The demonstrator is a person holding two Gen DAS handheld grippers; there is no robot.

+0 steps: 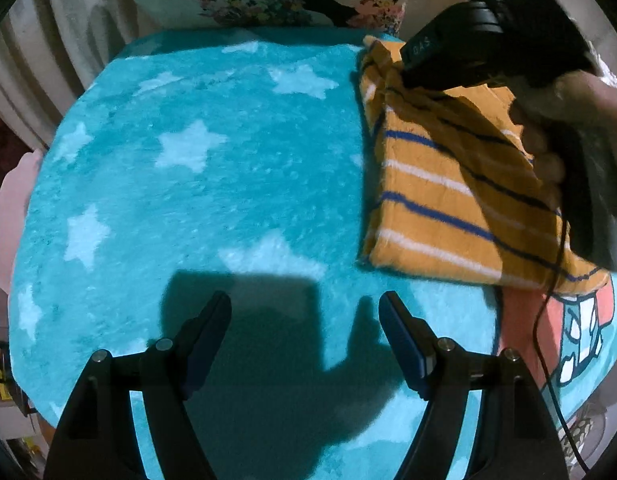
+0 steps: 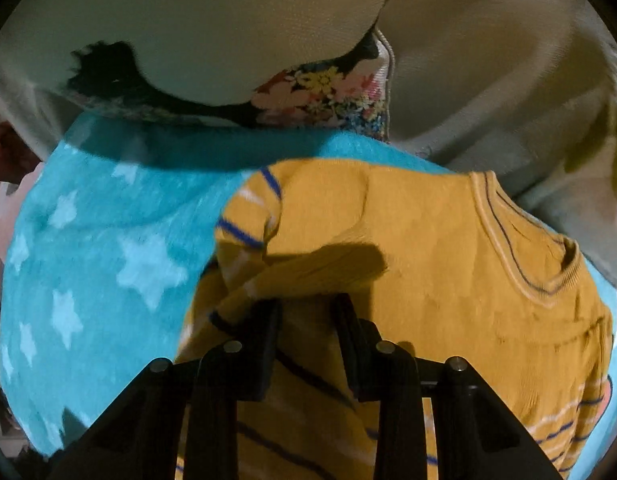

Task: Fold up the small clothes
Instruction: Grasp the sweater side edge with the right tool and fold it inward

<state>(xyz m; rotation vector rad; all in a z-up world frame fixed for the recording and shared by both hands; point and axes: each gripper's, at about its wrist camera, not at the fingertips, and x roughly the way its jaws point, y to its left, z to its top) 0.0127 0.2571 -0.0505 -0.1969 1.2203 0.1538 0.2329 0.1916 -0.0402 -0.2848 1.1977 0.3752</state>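
Your mustard-yellow knitted child's sweater with blue, white and dark stripes [image 1: 448, 184] lies on the turquoise plush blanket with pale stars [image 1: 212, 184], toward the blanket's right side as the left wrist view shows it. In that view its long axis runs from the near hem up toward the far edge, where the top portion is lifted and bunched.

Your right gripper [image 2: 306, 308] is directly over the sweater. Its jaws stand partly drawn together, with a raised fold of striped fabric [image 2: 308, 272] lying across the fingertips. Whether the pads actually press on that fold cannot be told from either view.

Your left gripper [image 1: 304, 312] hovers over bare blanket, jaws spread wide and holding nothing. The sweater lies to its right and well apart from it, so the right hand is the nearer one for the coming fold.

The right wrist view shows the ribbed round neckline [image 2: 524, 248] and one sleeve folded across the body; the left wrist view hides these behind the right tool and the person's hand [image 1: 556, 128]. Only the left wrist view shows the sweater's full outline and its straight left edge.
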